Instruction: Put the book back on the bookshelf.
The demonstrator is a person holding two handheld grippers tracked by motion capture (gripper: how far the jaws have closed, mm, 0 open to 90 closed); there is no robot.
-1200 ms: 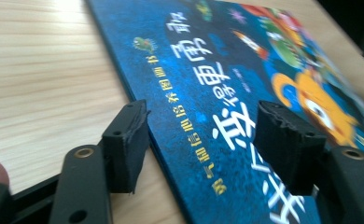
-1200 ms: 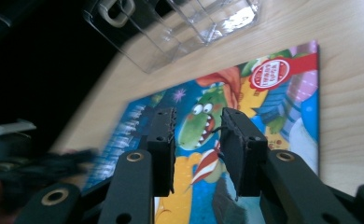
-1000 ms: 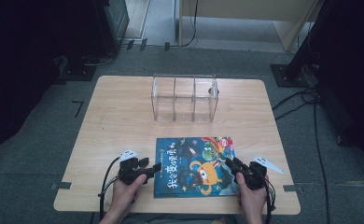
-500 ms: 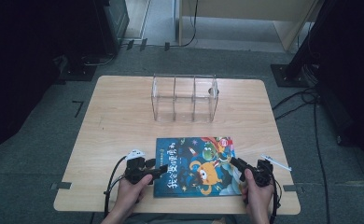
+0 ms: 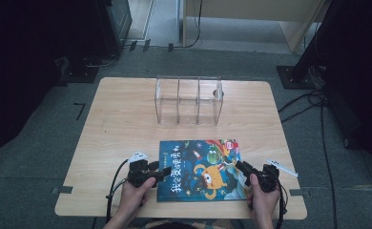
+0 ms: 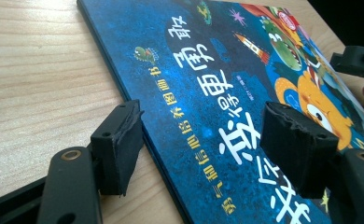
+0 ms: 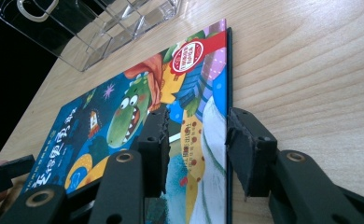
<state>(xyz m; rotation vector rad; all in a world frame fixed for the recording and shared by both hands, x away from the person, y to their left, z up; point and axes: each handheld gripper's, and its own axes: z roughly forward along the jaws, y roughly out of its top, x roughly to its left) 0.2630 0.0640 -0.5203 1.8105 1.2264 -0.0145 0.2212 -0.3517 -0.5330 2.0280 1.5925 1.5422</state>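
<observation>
Jaws apart, both grippers straddle the blue picture book's (image 5: 199, 169) side edges.
The clear three-compartment acrylic organiser (image 5: 189, 100) stands on the wooden worktop (image 5: 122, 124).

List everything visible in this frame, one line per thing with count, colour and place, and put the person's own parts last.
Picture book: one, dark blue cover with cartoon creatures, flat on the near middle of the table.
Clear organizer: one, transparent, three compartments, upright on the far middle of the table, apart from the book.
Table: one, light wood, rounded corners.
Floor cables: several, black, on the grey floor to the right.
Left gripper: one, black, jaws open astride the book's left edge, one pad against the edge.
Right gripper: one, black, jaws astride the book's right edge, not visibly clamped.
Hands: two, coming in from the near edge, one on each gripper.
</observation>
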